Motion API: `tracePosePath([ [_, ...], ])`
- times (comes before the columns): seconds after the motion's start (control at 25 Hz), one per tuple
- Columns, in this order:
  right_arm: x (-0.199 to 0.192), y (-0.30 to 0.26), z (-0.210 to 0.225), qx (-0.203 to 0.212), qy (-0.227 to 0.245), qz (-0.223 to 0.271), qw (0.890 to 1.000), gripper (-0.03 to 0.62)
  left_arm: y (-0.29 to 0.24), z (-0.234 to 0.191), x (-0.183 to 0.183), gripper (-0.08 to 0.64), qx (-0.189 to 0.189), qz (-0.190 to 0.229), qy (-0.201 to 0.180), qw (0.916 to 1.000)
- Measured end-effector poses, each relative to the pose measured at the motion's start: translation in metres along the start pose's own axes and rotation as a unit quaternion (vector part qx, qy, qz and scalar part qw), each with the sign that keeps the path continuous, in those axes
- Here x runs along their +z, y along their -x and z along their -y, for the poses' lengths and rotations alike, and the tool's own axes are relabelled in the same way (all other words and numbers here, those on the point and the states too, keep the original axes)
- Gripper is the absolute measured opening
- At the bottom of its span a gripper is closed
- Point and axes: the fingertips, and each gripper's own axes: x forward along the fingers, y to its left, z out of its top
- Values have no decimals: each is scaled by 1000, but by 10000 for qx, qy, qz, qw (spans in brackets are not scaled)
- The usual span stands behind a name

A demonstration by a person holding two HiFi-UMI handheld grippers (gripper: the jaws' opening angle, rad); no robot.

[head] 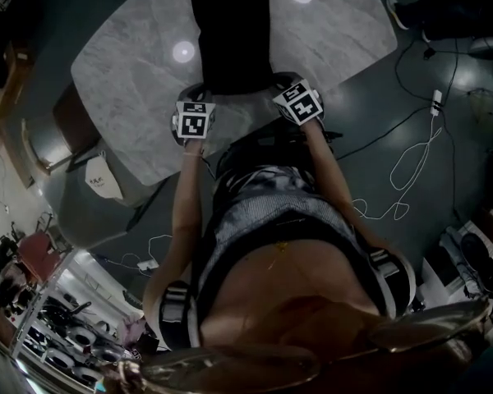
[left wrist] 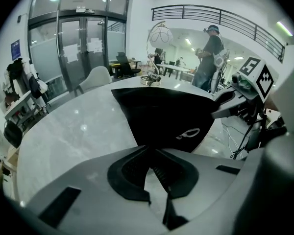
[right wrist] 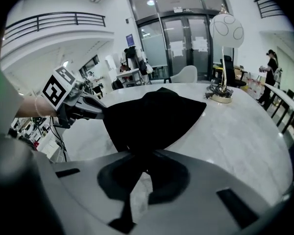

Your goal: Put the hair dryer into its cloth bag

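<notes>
Item, cloth bag [head: 230, 43]: black, spread on the pale marble table [head: 337, 48], its far end pointing away from me; pale logo on the upper face in the left gripper view.

Item, left gripper [left wrist: 149, 153]: jaws together, pinched on the bag's near left corner.

Item, right gripper [right wrist: 139, 160]: jaws together on the near right corner; the cloth rises from there in a loose fold.

Item, hair dryer: in no view; I cannot tell whether it already sits inside the bag or lies somewhere out of frame.

Item, lamp [right wrist: 224, 58]: stands beyond the bag, well apart from both tongs.

Step in hand, as I judge it: taking the bag by its near edge, one corner per tong; probably the mouth.

Next move calls for: both pinches kept firm; the edge lifted evenly; if the bag is empty, only the top layer raised, so the mouth opens.
</notes>
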Motion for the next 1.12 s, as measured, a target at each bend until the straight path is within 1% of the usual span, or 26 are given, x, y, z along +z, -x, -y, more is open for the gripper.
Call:
tracePosePath([
  [0.16,18,16,5,-154,421,22,9990,69,9,7,8,12,-108,127,177,9997],
  [0.24,23,22,9,-207,552,28,9983,69,13,10,14,12,-159,200,290,9993],
  [0.48,44,37,15,-310,787,184,9962,67,29,11,33,12,-365,382,521,9972],
  [0.68,68,57,20,-342,981,450,9936,67,42,17,48,12,-489,567,740,9944],
  [0.88,95,78,23,-310,1121,820,9898,67,60,24,62,11,-619,812,1004,9897],
  [1.12,123,100,26,-281,1375,1272,9819,67,87,34,83,11,-837,1262,1481,9773],
])
